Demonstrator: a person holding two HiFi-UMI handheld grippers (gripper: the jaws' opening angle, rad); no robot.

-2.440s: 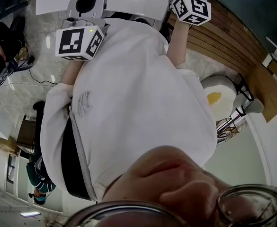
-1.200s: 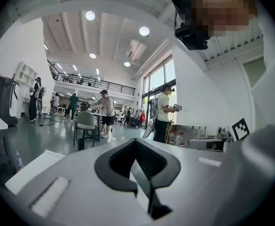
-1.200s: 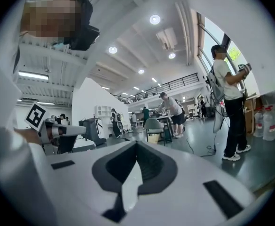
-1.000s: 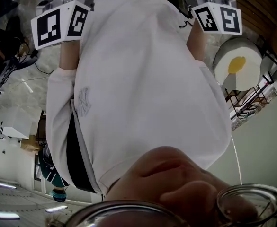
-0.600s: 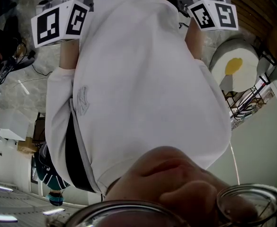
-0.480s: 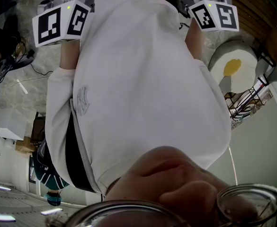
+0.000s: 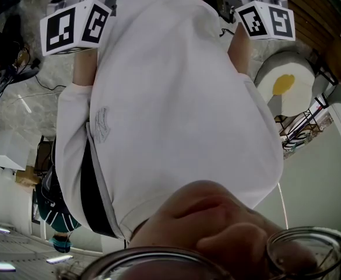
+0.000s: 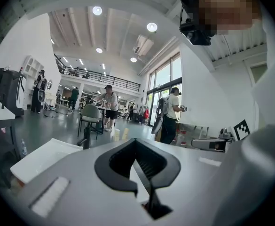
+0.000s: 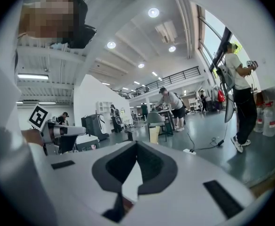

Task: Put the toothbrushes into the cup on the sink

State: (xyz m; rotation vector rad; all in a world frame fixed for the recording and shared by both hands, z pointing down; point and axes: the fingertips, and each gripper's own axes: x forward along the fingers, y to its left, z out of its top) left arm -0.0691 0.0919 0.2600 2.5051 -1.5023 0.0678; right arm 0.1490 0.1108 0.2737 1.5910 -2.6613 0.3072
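White shirt (image 7: 176,98) fills the head view centre; left gripper (image 8: 136,145) and right gripper (image 9: 136,147), up at 11 and 1 o'clock there, both have jaws pressed together on nothing, aimed level into a hall with people (image 8: 110,102) at 12 o'clock. No toothbrushes, cup or sink in any view, so likely not started: next needs finding the sink, then opening a claw.

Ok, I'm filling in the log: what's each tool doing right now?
Left tool: closed, holding nothing.
Right tool: closed, holding nothing.
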